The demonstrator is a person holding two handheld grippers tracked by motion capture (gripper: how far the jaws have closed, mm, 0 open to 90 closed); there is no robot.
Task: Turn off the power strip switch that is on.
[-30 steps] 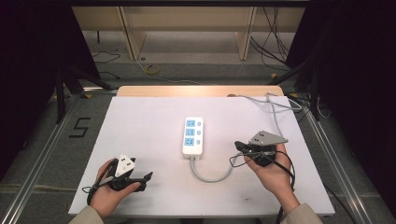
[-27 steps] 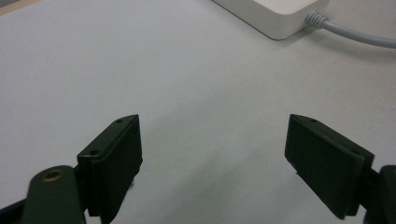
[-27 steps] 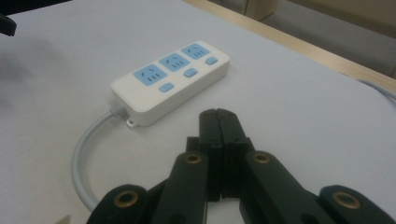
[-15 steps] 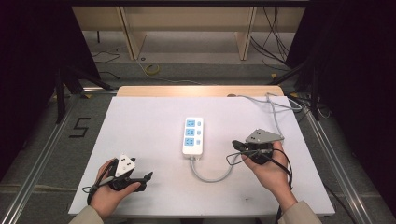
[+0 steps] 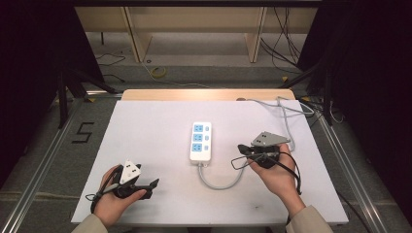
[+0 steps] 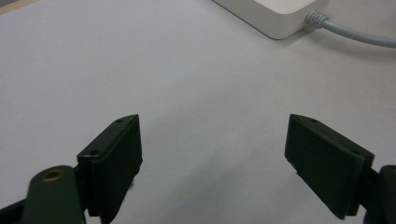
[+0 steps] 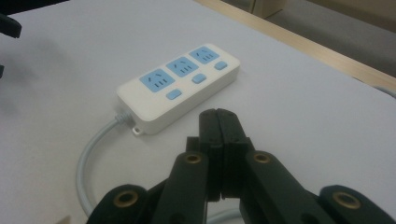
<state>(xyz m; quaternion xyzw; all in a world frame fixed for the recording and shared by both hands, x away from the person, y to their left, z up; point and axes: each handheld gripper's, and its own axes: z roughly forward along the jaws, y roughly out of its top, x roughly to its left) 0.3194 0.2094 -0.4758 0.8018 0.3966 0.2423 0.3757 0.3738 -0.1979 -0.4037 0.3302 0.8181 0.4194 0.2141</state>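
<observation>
The power strip (image 5: 200, 141) lay flat near the middle of the white table (image 5: 145, 131), its long side running away from the person. It was white, with three blue sockets in a row and a small blue switch beside each. In the right gripper view the strip (image 7: 180, 86) sat just beyond the jaw tips, apart from them, with a small mounting tab at its near corner.

The grey cord (image 5: 218, 182) left the near end of the strip, curved in a loop toward the person's right, and passed under the right hand. More grey cord (image 5: 286, 109) lay in loose bends at the far right corner of the table.

The right gripper (image 5: 241, 148) was held just to the right of the strip, pointing toward it, with a grey three-cornered plate on top. Its jaws were pressed together with nothing between them; the right gripper view (image 7: 218, 122) showed the two pads meeting flat.

The left gripper (image 5: 154, 183) rested low at the near left of the table, well apart from the strip. Its jaws (image 6: 212, 154) stood wide, with bare tabletop between them. The corner of the strip and its cord showed far off at the top of that view.
</observation>
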